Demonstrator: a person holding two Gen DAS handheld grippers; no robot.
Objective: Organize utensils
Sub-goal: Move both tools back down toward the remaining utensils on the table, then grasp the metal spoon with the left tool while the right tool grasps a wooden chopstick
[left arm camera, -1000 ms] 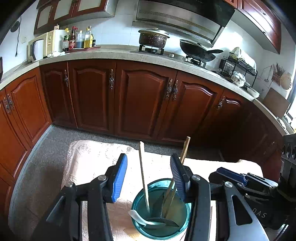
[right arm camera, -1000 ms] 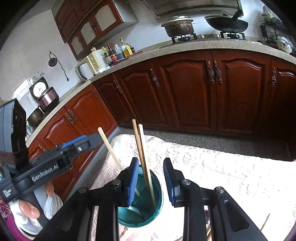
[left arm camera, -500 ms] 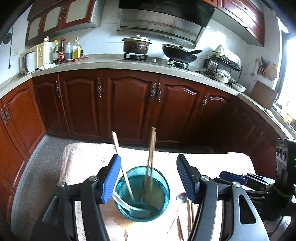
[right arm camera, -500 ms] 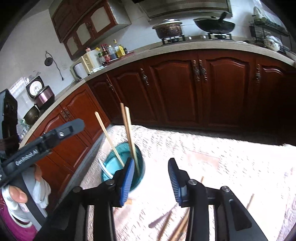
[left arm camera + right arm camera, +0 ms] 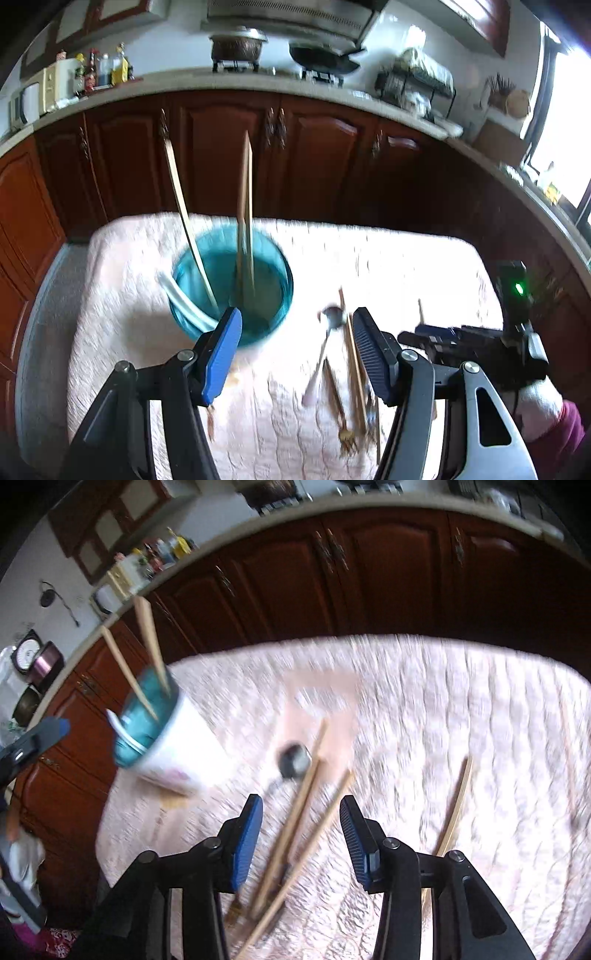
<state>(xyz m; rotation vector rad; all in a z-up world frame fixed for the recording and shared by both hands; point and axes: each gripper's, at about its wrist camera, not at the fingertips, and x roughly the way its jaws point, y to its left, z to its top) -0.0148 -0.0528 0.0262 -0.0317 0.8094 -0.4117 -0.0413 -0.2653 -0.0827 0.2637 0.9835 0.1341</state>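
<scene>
A cup with a teal inside [image 5: 231,284] stands on the pale cloth-covered table [image 5: 388,258], white outside in the right wrist view [image 5: 173,746]. It holds three wooden chopsticks [image 5: 245,206] and a white spoon [image 5: 181,295]. A metal spoon [image 5: 327,332], loose chopsticks [image 5: 352,354] and a small fork [image 5: 338,406] lie on the cloth to its right. My left gripper [image 5: 295,354] is open and empty above them. My right gripper [image 5: 301,836] is open and empty over the loose chopsticks [image 5: 295,823] and metal spoon [image 5: 293,762].
Another chopstick [image 5: 456,808] lies apart to the right on the cloth. Dark wooden kitchen cabinets [image 5: 314,158] run behind the table under a counter with a stove and pots. The floor drops off at the table's left edge [image 5: 79,314].
Both grippers have pulled back from the cup and swung right and down toward the loose utensils on the cloth. The right gripper's jaws have opened wider. The cup now sits to the left.
</scene>
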